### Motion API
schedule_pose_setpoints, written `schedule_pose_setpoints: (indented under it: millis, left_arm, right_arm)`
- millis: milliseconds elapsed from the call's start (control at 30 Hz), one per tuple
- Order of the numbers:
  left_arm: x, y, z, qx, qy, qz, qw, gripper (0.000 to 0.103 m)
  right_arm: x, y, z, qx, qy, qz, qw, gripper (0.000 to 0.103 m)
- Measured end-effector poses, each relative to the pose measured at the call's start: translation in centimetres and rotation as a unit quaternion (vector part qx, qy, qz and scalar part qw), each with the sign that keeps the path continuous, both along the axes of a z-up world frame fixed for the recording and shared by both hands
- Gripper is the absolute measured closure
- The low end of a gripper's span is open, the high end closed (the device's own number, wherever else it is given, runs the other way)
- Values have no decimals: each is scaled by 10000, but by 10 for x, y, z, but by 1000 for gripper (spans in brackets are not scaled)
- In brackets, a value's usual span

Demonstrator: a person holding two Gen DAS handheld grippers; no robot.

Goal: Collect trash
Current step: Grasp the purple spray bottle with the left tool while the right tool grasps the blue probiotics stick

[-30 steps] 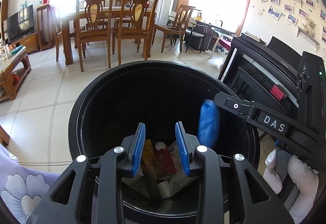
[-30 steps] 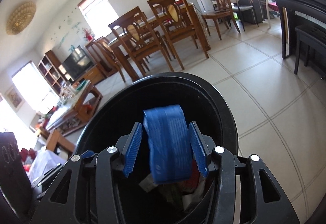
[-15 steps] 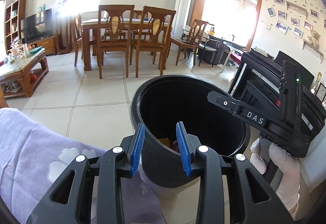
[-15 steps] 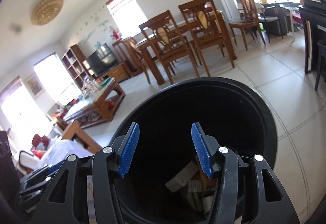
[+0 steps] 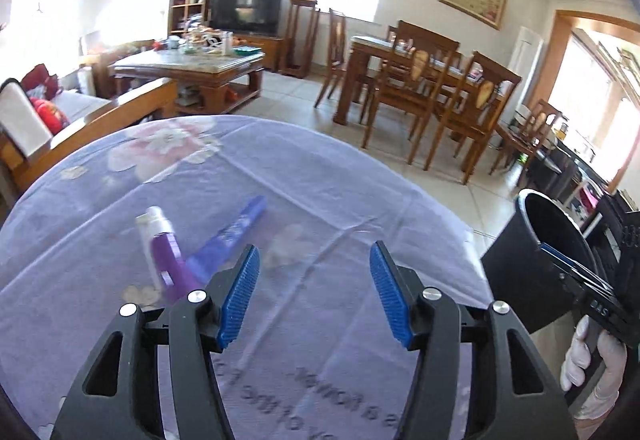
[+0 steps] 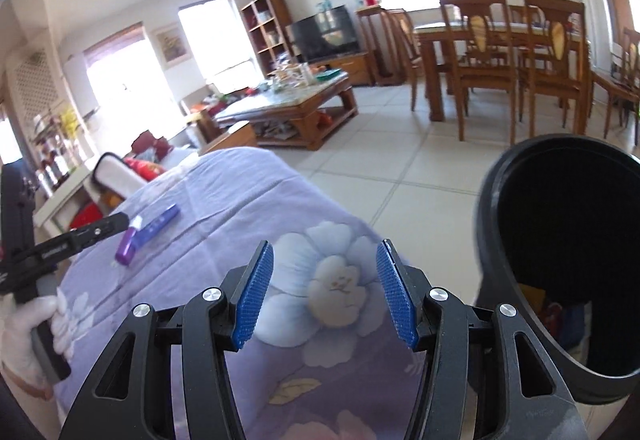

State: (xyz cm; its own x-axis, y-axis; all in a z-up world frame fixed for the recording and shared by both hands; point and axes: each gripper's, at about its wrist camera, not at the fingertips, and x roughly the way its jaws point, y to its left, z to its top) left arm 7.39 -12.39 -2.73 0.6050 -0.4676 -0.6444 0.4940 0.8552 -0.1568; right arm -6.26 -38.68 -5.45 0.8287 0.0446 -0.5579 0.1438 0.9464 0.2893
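A purple tube with a white cap [image 5: 164, 252] and a blue-violet tube [image 5: 232, 236] lie crossed on the lilac flowered tablecloth [image 5: 320, 176]. My left gripper [image 5: 314, 272] hovers over the cloth just right of them, its jaws opening with nothing between them. In the right wrist view the same purple tube [image 6: 125, 246] and blue tube [image 6: 158, 222] lie far left. My right gripper [image 6: 325, 272] is open and empty above a printed flower. The black trash bin [image 6: 492, 200] stands at the table's right, with wrappers at its bottom.
A gloved hand [image 5: 592, 364] holds the other gripper beside the bin [image 5: 520, 252]. Beyond the table are tiled floor, a wooden coffee table [image 5: 192, 68], a sofa [image 5: 60, 112], and a dining table with chairs [image 5: 432, 80].
Both grippers swung left from over the bin to above the table. The blue item seen between the right jaws a second ago is gone. The left jaws have widened.
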Motion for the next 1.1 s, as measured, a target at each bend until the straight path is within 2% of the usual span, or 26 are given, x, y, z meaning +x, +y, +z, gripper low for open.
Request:
schedule_pose_setpoints:
  millis: [133,233,400,633,767,867,933,1033,1100]
  left_arm:
    - [29,33,-8,79,180,402,9990,40]
    - [44,48,-13,212,247,595,9977,32]
    - [60,60,-27,475,519,505,9962,31]
    - [72,68,-45,774,766,377,9933,32]
    - [71,69,-46,962,722,173,9926,33]
    - [75,68,-46,1237,661,238,9898,33]
    - [77,74,-47,1290,609,309,9893,32]
    - [77,83,-45,1231,529,413,9901,41]
    - [78,90,-43,1202,512,467,9903,56]
  right_arm:
    - [43,59,12,-29,121,570,9983,49]
    - [73,97,18,-100,228,885,9958,49]
    - [124,140,23,-104,525,1130,9921,49]
    - [183,164,20,-6,916,1174,9889,49]
    - [204,169,9,-7,1148,1249,9855,49]
    - [218,177,1,-47,1316,1294,9828,49]
    - [226,183,-4,-83,1394,1350,9810,49]
    - [237,193,-9,-190,1486,1430,9783,49]
    - [244,199,-12,-302,1544,1474,9765,50]
